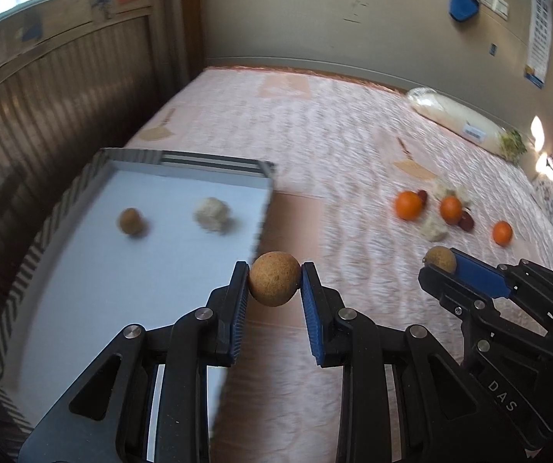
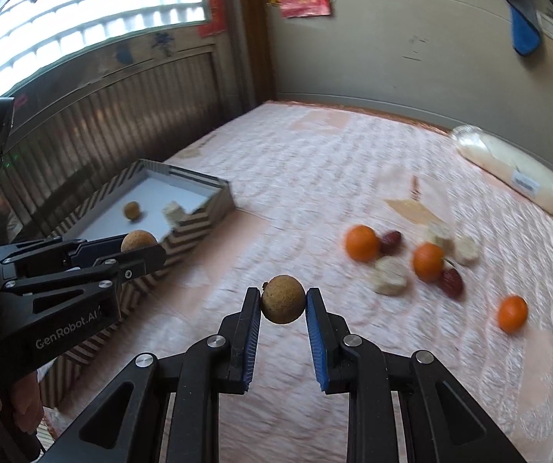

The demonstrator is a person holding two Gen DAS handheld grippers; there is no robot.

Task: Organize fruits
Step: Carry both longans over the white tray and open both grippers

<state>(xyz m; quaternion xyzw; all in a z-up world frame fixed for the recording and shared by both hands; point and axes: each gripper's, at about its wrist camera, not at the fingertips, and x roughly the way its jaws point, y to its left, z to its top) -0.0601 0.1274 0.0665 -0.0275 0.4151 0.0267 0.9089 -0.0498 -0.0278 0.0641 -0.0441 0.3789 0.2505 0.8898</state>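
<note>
You are in the carrying step, with a small brown round fruit in each tool: your left gripper (image 1: 274,283) has its blue pads pinched on one brown fruit (image 1: 273,278), and your right gripper (image 2: 282,303) is pinched the same way on a second brown fruit (image 2: 282,299), both held clear above the pink quilted bedspread (image 2: 315,177). The left fruit hangs just at the near right edge of the shallow box (image 1: 17,281) with the chevron-patterned rim, while the right one is out over open bedspread, near the box but not yet over it. Inside the box there already lie one brown fruit (image 1: 131,221) and a pale rough lump (image 1: 211,215), apart from each other. Three oranges (image 2: 360,243), some dark red dates (image 2: 451,282) and more pale pieces (image 2: 390,281) sit loose in a cluster further right on the bedspread, so the sorting looks early to midway. Next, bring each fruit fully past the box wall and low over the white floor, ideally beside the brown one already there, before you let the jaws part; a round fruit dropped from height will likely roll, and the two tools are close enough that you should stagger the releases
</note>
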